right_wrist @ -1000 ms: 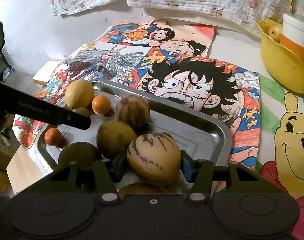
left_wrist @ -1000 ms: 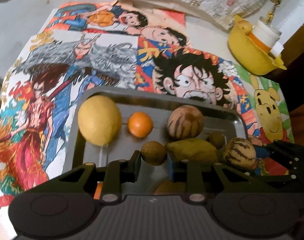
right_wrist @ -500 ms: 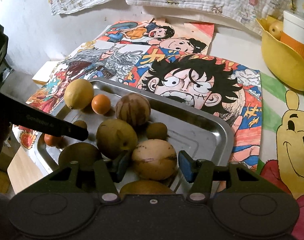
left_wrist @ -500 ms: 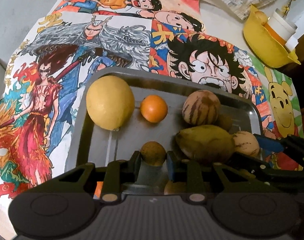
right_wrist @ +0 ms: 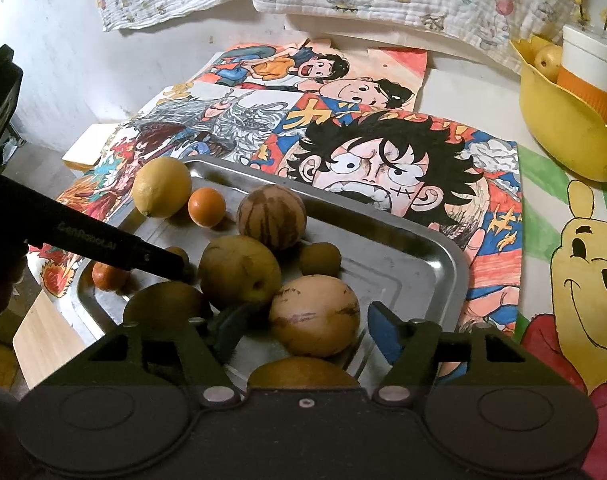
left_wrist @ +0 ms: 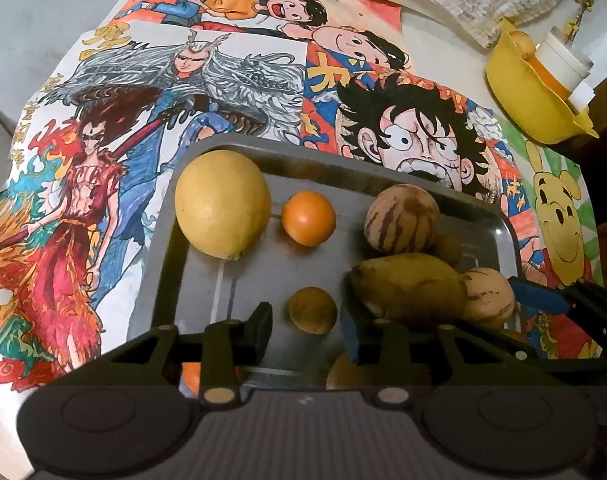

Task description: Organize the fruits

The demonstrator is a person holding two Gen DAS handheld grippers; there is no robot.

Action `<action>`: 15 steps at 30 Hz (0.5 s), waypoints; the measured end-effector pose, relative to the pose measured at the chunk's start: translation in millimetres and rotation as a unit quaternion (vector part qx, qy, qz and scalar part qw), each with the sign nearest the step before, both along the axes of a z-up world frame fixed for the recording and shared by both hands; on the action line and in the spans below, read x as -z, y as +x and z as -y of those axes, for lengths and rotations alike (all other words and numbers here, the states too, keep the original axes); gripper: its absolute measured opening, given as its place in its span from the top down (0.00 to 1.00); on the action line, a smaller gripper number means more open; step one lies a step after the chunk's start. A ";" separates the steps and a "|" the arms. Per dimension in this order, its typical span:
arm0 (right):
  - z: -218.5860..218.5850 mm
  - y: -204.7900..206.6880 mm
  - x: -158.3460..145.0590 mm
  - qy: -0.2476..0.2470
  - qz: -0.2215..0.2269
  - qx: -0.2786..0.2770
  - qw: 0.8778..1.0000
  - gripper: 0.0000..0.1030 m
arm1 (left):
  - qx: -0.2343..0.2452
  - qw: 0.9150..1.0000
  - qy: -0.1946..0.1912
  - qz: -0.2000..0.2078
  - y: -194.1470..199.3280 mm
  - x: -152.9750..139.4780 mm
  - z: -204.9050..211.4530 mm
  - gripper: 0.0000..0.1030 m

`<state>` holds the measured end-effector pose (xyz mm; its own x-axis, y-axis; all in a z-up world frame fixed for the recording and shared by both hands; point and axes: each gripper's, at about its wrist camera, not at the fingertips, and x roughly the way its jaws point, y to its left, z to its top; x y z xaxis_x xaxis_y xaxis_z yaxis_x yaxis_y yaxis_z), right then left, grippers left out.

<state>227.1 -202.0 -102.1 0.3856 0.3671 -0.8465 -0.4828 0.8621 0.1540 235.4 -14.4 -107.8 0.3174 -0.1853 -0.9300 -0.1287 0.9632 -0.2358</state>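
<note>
The left claw (left_wrist: 305,326) is opening around a small brown fruit (left_wrist: 312,310), the right claw (right_wrist: 301,330) opening around a pale striped fruit (right_wrist: 314,315); neither grips. All visible fruits lie on the metal tray (right_wrist: 419,264), so sorting seems nearly finished.

"genrobot.ai" on left claw (right_wrist: 175,266) finger

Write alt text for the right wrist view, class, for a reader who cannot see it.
The right gripper hovers with jaws opening around a pale striped fruit lying on a metal tray, without pressing it. Behind it lie a lemon, an orange and brownish fruits; the tray sits on cartoon posters.
</note>
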 end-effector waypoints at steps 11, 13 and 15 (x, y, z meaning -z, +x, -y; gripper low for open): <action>6.3 -3.2 -11.2 0.003 0.015 0.023 1.000 0.17 | -0.008 1.000 0.007 0.012 -1.3 -13.5 -1.8 0.23; 8.1 -2.6 -13.7 0.004 0.018 0.029 0.999 0.16 | -0.010 1.000 0.008 0.015 -1.2 -17.6 -3.2 0.17; 10.3 -2.0 -16.2 0.004 0.021 0.037 0.999 0.16 | -0.010 1.000 0.013 0.019 -1.4 -21.6 -3.9 0.14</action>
<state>225.0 -212.3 -85.9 0.4462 0.3429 -0.8266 -0.4238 0.8945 0.1423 233.9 -10.5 -86.2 0.3566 -0.1546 -0.9214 -0.1403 0.9662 -0.2164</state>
